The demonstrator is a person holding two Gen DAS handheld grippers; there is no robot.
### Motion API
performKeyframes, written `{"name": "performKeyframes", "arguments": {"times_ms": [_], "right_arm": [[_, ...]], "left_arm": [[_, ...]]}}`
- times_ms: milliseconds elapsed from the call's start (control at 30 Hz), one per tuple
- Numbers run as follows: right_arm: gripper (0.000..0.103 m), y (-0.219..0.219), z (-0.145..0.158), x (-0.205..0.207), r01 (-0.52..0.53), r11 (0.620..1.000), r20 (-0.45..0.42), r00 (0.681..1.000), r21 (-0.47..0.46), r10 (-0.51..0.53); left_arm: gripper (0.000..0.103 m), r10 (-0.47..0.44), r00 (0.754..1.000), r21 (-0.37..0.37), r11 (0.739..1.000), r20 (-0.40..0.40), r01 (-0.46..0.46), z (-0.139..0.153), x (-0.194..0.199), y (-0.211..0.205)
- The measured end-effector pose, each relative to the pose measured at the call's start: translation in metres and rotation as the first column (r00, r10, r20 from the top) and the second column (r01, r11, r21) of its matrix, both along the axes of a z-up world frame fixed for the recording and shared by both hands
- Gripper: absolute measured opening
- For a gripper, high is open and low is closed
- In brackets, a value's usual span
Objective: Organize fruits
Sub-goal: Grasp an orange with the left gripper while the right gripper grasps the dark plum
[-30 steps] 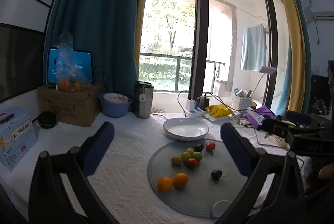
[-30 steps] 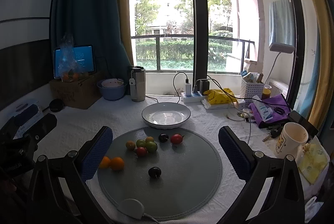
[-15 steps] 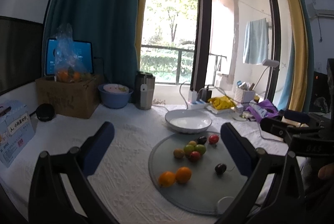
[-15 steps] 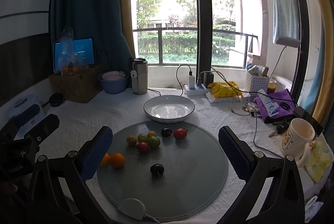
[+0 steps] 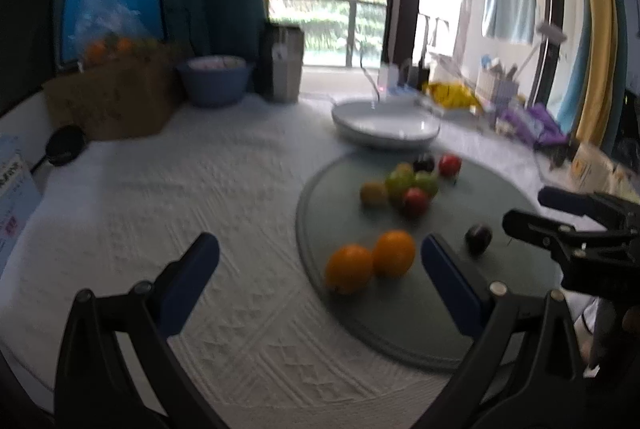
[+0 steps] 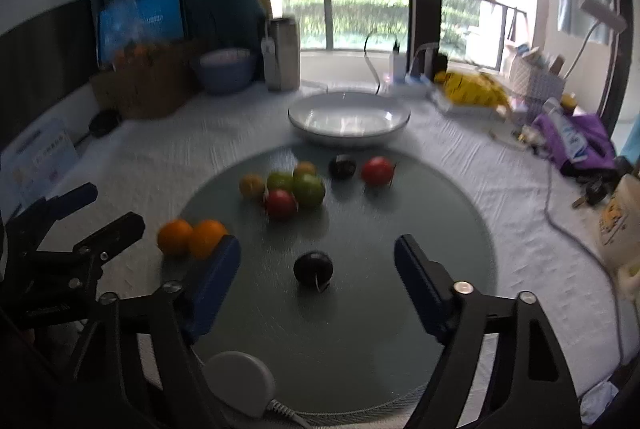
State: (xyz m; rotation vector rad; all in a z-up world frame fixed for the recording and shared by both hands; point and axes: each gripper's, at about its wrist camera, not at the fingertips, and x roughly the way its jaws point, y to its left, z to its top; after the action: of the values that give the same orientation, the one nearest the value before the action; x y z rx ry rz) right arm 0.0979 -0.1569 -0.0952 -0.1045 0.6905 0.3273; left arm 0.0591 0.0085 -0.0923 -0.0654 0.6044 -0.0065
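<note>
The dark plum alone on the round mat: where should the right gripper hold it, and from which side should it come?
Grip the dark plum across its round middle, coming from above and the near side. It sits alone between the closing right gripper fingers, stem toward the camera.

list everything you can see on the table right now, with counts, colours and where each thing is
mat: 1, grey round, table centre
oranges: 2, orange, mat's left edge
dark fruit: 2, near-black, one between right gripper's fingers, one beside the red fruit
red fruit: 2, red, one far side, one in cluster
green fruit: 2, green, cluster
plate: 1, white, behind mat
bowl: 1, blue, back left
mug: 1, cream, right edge
left gripper: open, empty
right gripper: closing, not touching fruit
</note>
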Motion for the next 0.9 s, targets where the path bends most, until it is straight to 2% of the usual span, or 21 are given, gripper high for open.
{"name": "performKeyframes", "arguments": {"times_ms": [167,233,300,500,533,633,700,833,900], "right_arm": [[0.075,0.002,-0.017,0.015,-0.014,1.000,-0.057,0.998,-0.002,0.014],[0.065,0.003,-0.022,0.019,-0.019,1.000,-0.072,0.997,-0.011,0.018],[0.060,0.001,-0.026,0.023,-0.020,1.000,-0.089,0.996,-0.013,0.019],[0.048,0.000,-0.036,0.029,-0.039,0.999,-0.134,0.990,-0.003,0.038],[0.043,0.001,-0.037,0.030,-0.045,0.999,-0.141,0.989,-0.003,0.044],[0.037,0.002,-0.039,0.033,-0.057,0.998,-0.153,0.987,0.000,0.056],[0.032,0.003,-0.039,0.034,-0.072,0.997,-0.157,0.985,0.004,0.072],[0.031,0.003,-0.038,0.035,-0.080,0.997,-0.151,0.985,0.005,0.080],[0.030,0.003,-0.035,0.036,-0.083,0.997,-0.146,0.986,0.008,0.083]], "left_arm": [[0.089,-0.017,0.996,0.034,0.999,-0.091,0.020,-0.018,0.016,-0.003],[0.085,-0.019,0.992,0.048,0.999,-0.121,0.025,-0.024,0.019,-0.002],[0.079,-0.026,0.989,0.057,0.998,-0.148,0.035,-0.028,0.023,-0.003],[0.067,-0.078,0.980,0.063,0.994,-0.181,0.090,-0.032,0.031,-0.010],[0.063,-0.088,0.978,0.061,0.993,-0.189,0.102,-0.033,0.033,-0.012],[0.048,-0.114,0.970,0.033,0.992,-0.217,0.124,-0.036,0.038,-0.012],[0.044,-0.123,0.968,0.029,0.991,-0.219,0.133,-0.036,0.040,-0.014],[0.033,-0.139,0.966,0.013,0.989,-0.220,0.145,-0.033,0.043,-0.014],[0.033,-0.141,0.965,0.013,0.989,-0.220,0.148,-0.032,0.044,-0.015]]}}
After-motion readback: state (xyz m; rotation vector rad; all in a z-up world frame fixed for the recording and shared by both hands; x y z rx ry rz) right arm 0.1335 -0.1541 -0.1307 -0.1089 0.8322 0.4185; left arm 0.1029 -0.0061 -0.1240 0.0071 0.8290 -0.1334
